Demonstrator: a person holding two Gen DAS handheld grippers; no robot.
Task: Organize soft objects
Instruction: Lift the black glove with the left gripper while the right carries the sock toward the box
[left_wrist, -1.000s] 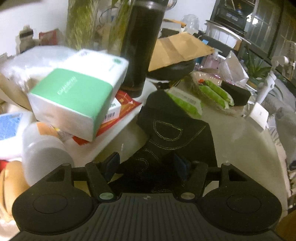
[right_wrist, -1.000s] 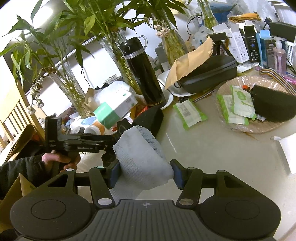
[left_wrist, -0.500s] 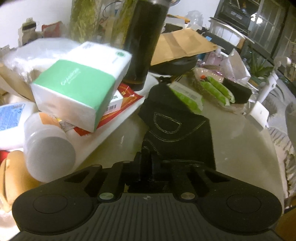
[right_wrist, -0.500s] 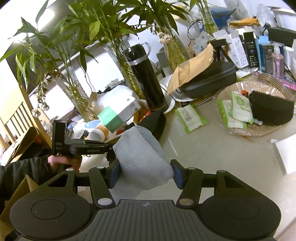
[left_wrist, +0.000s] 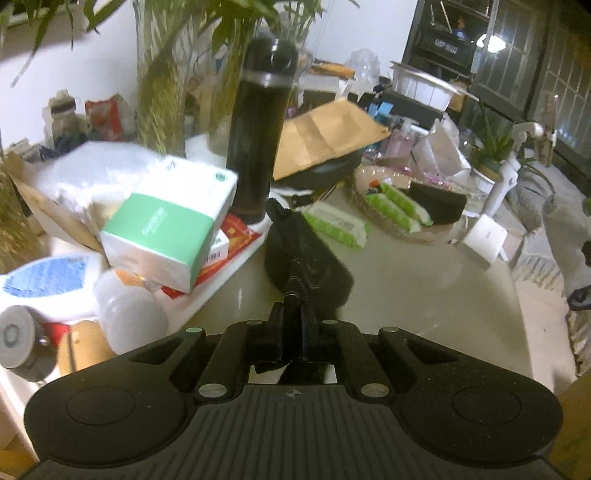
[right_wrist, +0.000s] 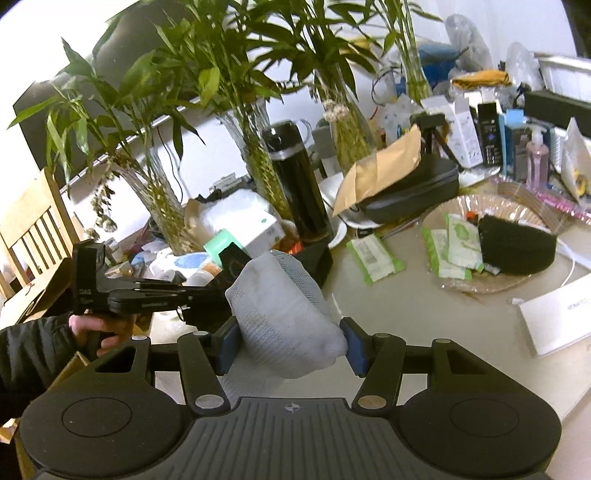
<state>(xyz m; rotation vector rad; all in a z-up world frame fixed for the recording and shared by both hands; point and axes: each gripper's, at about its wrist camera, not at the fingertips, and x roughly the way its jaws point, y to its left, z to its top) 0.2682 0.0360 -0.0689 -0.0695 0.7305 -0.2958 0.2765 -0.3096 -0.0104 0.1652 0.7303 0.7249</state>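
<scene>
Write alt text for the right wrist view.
The right hand-held gripper clamps a bundled white mesh cloth above a cluttered table. To its left, a hand holds the left hand-held gripper, pinching a black cloth.

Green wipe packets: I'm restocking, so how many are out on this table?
4, perhaps more hidden: one green wipe packet flat on the beige tabletop, three in the clear plastic tray beside the black pouch.

Home dining area: cluttered table (right_wrist: 424, 332), bamboo vases (right_wrist: 159, 199), wooden chair (right_wrist: 33, 229), tissue pack (left_wrist: 166, 229).
</scene>
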